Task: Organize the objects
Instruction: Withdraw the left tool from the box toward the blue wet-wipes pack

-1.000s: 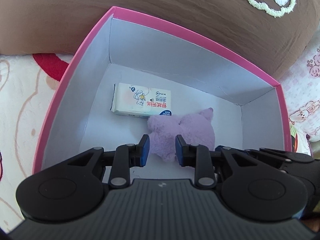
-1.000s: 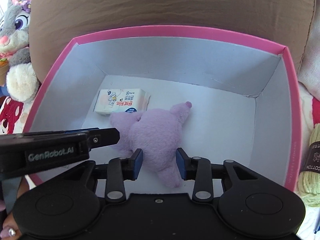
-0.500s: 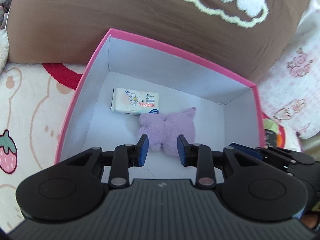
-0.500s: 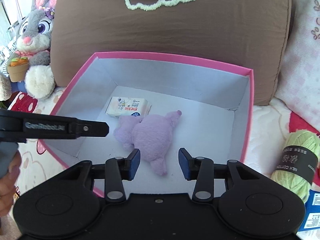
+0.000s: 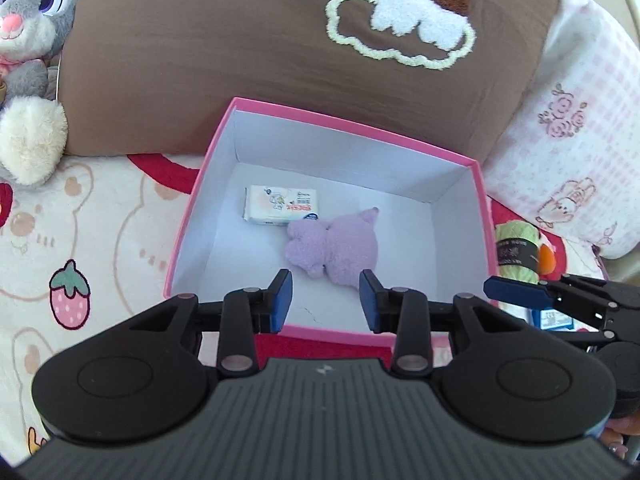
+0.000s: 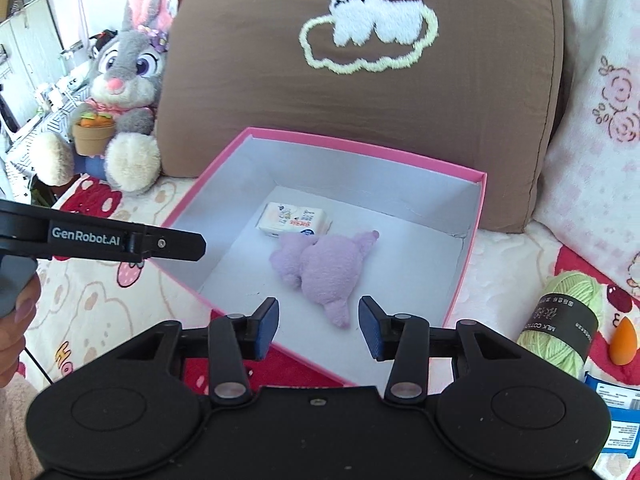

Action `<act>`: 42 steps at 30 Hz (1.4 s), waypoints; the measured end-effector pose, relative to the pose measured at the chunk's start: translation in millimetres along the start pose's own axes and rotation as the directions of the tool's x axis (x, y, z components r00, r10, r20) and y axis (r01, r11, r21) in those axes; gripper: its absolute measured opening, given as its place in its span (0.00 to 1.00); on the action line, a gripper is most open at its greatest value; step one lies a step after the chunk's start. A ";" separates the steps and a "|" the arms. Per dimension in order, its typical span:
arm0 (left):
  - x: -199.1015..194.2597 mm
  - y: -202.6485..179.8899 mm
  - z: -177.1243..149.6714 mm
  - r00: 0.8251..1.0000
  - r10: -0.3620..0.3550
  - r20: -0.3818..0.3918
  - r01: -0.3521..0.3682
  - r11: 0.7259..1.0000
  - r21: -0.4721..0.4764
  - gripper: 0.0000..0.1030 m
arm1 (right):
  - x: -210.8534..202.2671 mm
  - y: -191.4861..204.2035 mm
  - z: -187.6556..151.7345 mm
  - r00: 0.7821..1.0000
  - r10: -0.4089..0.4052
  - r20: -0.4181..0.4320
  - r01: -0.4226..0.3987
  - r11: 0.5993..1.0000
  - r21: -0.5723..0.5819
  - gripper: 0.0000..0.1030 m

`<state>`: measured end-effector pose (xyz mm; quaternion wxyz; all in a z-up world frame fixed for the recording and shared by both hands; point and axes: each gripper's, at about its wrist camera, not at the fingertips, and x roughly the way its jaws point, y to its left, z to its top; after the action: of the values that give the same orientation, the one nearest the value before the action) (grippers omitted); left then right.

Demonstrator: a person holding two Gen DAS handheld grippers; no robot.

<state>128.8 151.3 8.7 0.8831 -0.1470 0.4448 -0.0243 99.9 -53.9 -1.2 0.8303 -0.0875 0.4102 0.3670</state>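
Two items, tissue pack (image 6: 295, 220) and purple plush (image 6: 320, 268), boxed (image 6: 464, 264); we note yarn (image 6: 560, 326) left, both hand-held grippers (image 5: 325, 299) (image 6: 318, 322) spread, empty.

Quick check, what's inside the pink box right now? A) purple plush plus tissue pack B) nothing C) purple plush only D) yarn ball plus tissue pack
A: the right wrist view shows the purple plush and the tissue pack lying on the floor of the pink box, touching each other, while the green yarn ball sits outside on the blanket.
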 end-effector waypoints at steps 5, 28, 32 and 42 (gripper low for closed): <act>-23.6 -10.9 -8.9 0.999 -0.026 0.020 0.026 0.999 0.040 0.40 | -27.0 3.1 -5.2 0.999 0.022 0.027 -0.022 0.999 -0.023 0.48; -71.0 -66.4 -60.4 1.000 -0.001 -0.027 0.006 0.985 0.174 0.66 | -115.7 -16.8 -51.3 0.995 0.049 0.088 -0.042 0.996 -0.076 0.65; -75.7 -77.8 -68.3 1.000 -0.007 -0.027 0.012 0.982 0.188 0.71 | -130.3 -24.5 -65.0 0.995 0.037 0.093 -0.030 0.996 -0.080 0.76; -80.5 -101.2 -94.7 0.998 -0.036 -0.059 0.047 0.979 0.200 0.81 | -158.2 -36.4 -103.9 0.998 -0.029 0.064 0.035 0.994 -0.103 0.86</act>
<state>14.1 46.0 46.7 0.8803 -0.0655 0.4609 -0.0916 -1.7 -211.4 43.7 0.8427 -0.1257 0.3631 0.3771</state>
